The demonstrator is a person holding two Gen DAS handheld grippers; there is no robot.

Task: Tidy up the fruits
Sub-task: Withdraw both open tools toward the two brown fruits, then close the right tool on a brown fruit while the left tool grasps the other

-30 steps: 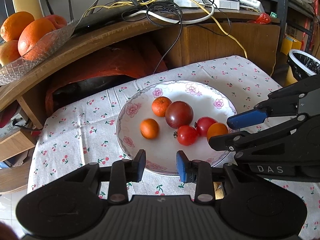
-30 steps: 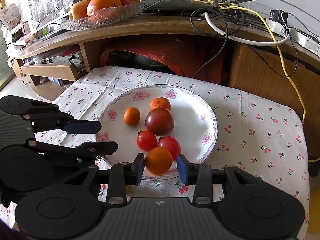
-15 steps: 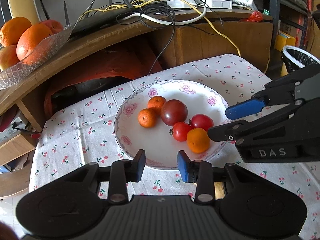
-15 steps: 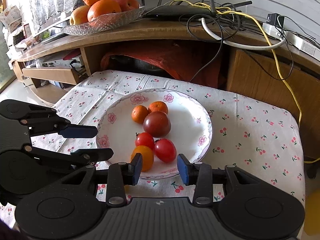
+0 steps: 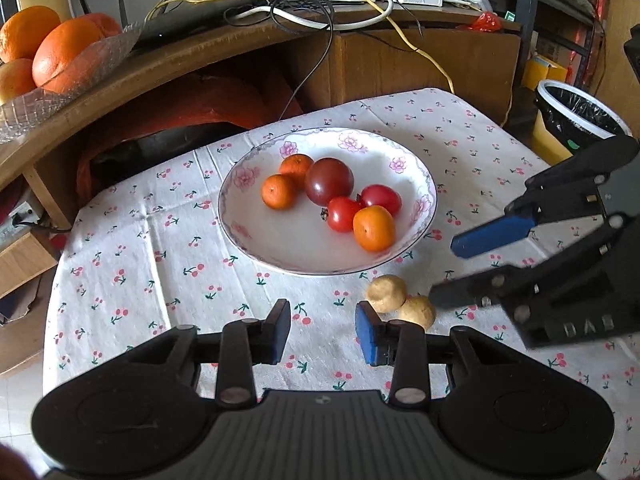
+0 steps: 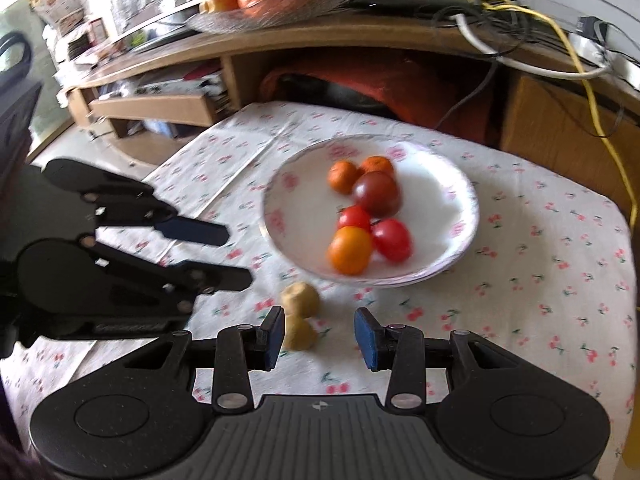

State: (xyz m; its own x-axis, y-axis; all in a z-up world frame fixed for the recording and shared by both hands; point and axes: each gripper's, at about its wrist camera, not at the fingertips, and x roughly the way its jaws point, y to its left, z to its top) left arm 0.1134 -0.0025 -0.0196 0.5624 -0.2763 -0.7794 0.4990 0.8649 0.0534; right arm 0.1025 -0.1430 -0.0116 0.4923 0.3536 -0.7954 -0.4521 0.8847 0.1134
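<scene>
Fruit on plate: the white flower-rimmed ceramic plate (image 5: 240, 216) holds two small orange mandarins (image 5: 279, 191), one dark purple-red tomato (image 5: 329, 181), two small red tomatoes (image 5: 343, 213) and a larger orange fruit (image 5: 374, 228), bunched together.
Left tool (image 5: 323, 338): released, empty, hanging over the cherry-print cloth on the counter (image 5: 132, 264).
Fruit off plate: two small tan round fruits (image 5: 400, 305) lie touching on the cloth, just beside the plate's near rim.
Right tool (image 6: 320, 336): released, empty, close above those two.
Progress: apparently mostly done; the tan pair is seemingly left.
</scene>
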